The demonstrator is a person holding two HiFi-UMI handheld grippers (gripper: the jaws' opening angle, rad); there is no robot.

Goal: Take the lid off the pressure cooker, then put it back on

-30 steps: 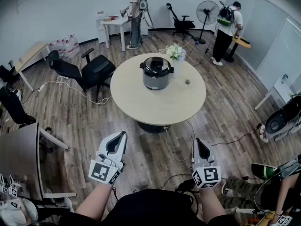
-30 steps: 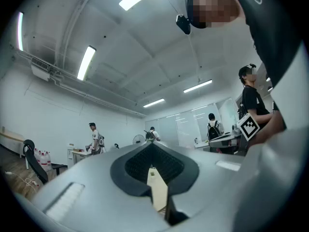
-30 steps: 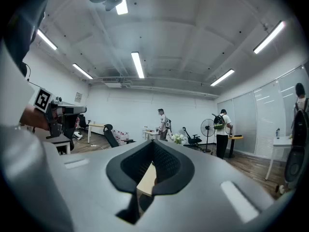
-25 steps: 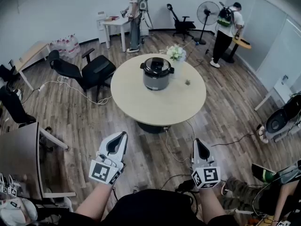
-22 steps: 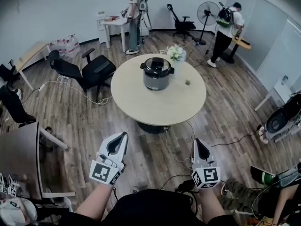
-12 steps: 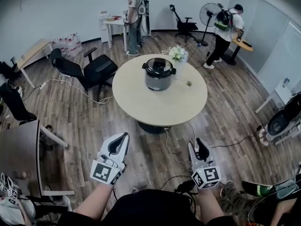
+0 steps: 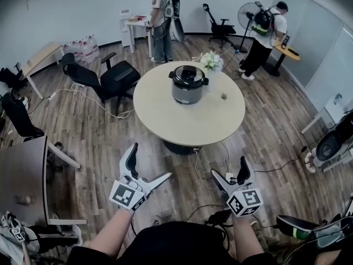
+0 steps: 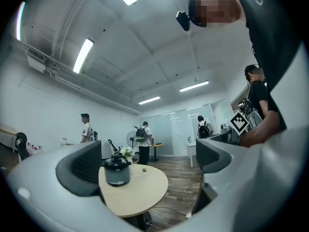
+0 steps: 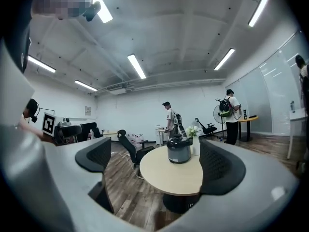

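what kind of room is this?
Probably an office or lab workroom, not a kitchen: black office chairs on wood-look flooring, a round table holding the pressure cooker, and a pedestal fan.

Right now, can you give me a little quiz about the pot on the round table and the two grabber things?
1. True or false: the lid sits on the pressure cooker.
2. What stands next to the cooker on the round table? A) a laptop B) white flowers C) a football
3. Fill the gap: the left gripper and the right gripper are both ____.
Key: 1 true. 2 B. 3 open; their jaws have just been opening, with nothing between them.
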